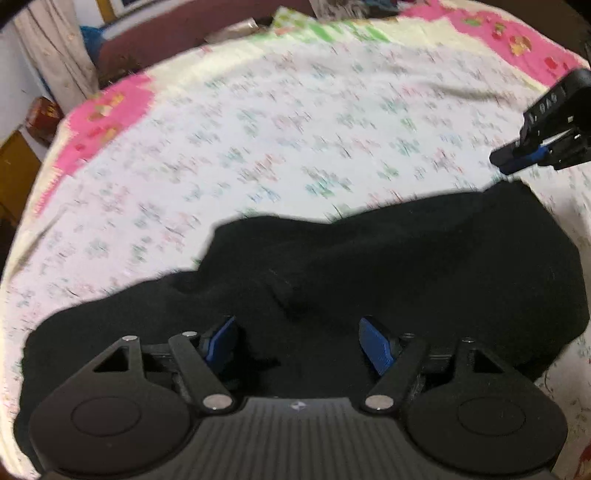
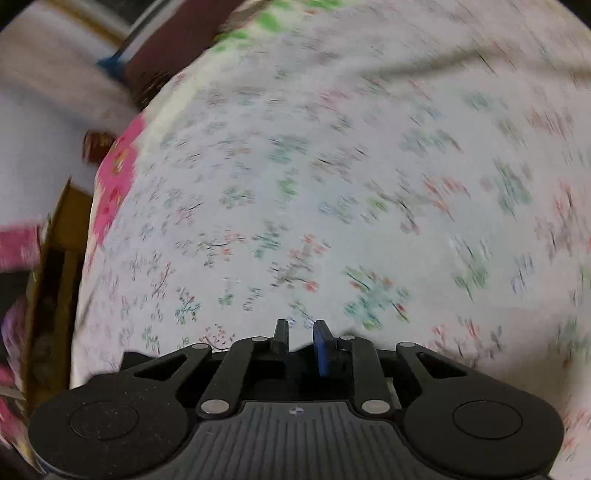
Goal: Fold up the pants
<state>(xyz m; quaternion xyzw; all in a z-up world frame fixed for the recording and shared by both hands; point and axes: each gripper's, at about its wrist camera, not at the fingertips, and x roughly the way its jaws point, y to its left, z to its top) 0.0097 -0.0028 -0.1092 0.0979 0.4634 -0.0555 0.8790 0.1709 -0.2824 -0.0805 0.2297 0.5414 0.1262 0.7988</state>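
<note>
The black pants (image 1: 369,266) lie bunched on the floral bedsheet (image 1: 258,129), filling the lower half of the left wrist view. My left gripper (image 1: 299,343) is open just above the near part of the pants, with its blue pads wide apart and nothing between them. My right gripper (image 1: 508,160) shows at the right edge, at the far right corner of the pants. In the right wrist view the right gripper (image 2: 301,341) has a narrow gap between its fingers, with a dark sliver low between them; no pants show there. Both views are motion-blurred.
The bed has a pink patterned border (image 1: 110,107) at its far left and back right. A dark maroon headboard (image 1: 184,33), a curtain (image 1: 55,48) and brown furniture (image 2: 62,236) stand beyond the bed's left edge. The sheet (image 2: 332,184) stretches ahead of both grippers.
</note>
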